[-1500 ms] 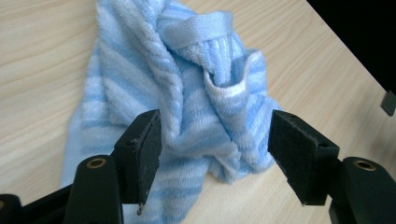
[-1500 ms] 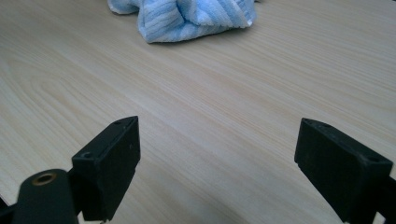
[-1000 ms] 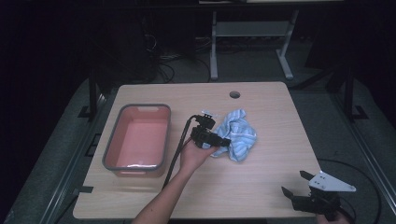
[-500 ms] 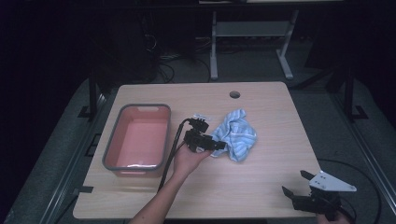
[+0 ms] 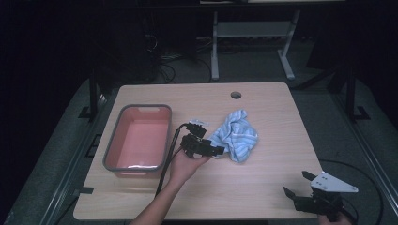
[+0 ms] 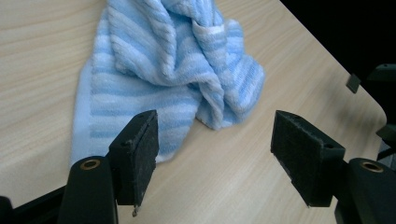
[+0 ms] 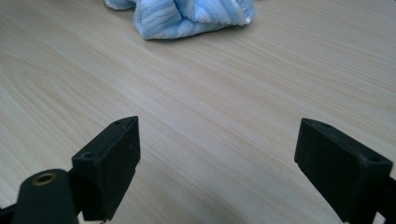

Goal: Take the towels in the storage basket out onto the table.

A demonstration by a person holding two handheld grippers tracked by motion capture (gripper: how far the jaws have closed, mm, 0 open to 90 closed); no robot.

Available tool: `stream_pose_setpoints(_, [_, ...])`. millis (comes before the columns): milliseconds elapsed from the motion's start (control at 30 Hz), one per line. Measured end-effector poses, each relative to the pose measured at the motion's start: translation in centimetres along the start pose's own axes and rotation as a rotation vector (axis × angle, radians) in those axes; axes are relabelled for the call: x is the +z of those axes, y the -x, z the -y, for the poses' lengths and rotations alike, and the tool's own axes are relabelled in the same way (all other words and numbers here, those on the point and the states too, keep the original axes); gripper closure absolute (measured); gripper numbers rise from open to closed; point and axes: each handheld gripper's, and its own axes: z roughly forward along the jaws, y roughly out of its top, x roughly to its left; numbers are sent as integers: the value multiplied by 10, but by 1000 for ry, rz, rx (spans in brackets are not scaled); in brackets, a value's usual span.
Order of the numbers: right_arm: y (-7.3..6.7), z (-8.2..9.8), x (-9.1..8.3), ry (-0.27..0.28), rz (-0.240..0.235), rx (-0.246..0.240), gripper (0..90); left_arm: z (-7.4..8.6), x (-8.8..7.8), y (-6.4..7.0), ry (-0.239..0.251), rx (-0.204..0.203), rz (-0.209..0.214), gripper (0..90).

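Two grippers are in play, both with jaws standing apart and nothing between them. The left gripper [image 5: 217, 151] sits just beside the towel [image 5: 236, 135], on the side nearer the pink tub [image 5: 139, 138]; its own camera shows the towel [image 6: 163, 70] crumpled in a loose heap on the bare table [image 5: 263, 187], one jaw over the flat striped edge without pinching it, the other over bare wood. Compared with a second ago, the left gripper has drawn back from the towel toward the tub: then its jaws were on or against the bunched cloth, now only their tips reach the towel's near border. The towel's outline has altered slightly, with a flatter edge facing the gripper, and the heap remains in the same place beside the tub, not inside it. Judgement: the cloth appears to have been let go, or a fresh grip point is being sought; no transfer into the tub has been made. The right gripper [image 5: 300, 185] rests well apart from the towel at the table's near edge, unchanged in position from the earlier pictures, its jaws wide over bare wood, the towel [image 7: 182, 14] visible far ahead of them. The tub holds nothing visible.
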Motion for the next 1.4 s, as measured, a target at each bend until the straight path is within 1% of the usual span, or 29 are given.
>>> stream_pose_setpoints(67, [0,0,0,-1,2,0,137,3,-2,2,8,7,4,319])
stream_pose_setpoints(100, [0,0,0,-2,0,5,136,4,-3,3,6,7,2,319])
stream_pose_setpoints(200, [0,-1,1,1,1,-5,137,7,-3,3,5,7,7,319])
stream_pose_setpoints(400, [0,0,1,-1,2,-5,137,14,-5,3,3,9,14,315])
stream_pose_setpoints(533, [0,0,0,-3,5,-6,137,22,-7,4,4,15,15,315])
stream_pose_setpoints(767, [-1,0,0,-4,4,-3,137,32,-11,5,10,15,30,311])
stream_pose_setpoints(967, [-1,0,0,-9,6,2,137,40,-13,6,7,18,31,308])
stream_pose_setpoints(1133, [-1,1,1,-11,4,-6,137,45,-14,7,7,20,34,306])
stream_pose_setpoints(1233, [-1,1,2,-15,3,-3,137,51,-17,8,20,23,39,303])
stream_pose_setpoints(1333, [-2,1,2,-19,0,3,137,54,-19,9,23,28,37,305])
stream_pose_setpoints(1367, [-3,1,2,-18,2,2,137,57,-20,9,23,27,41,303])
stream_pose_setpoints(1400, [-3,1,2,-17,2,0,137,59,-21,9,22,30,36,302])
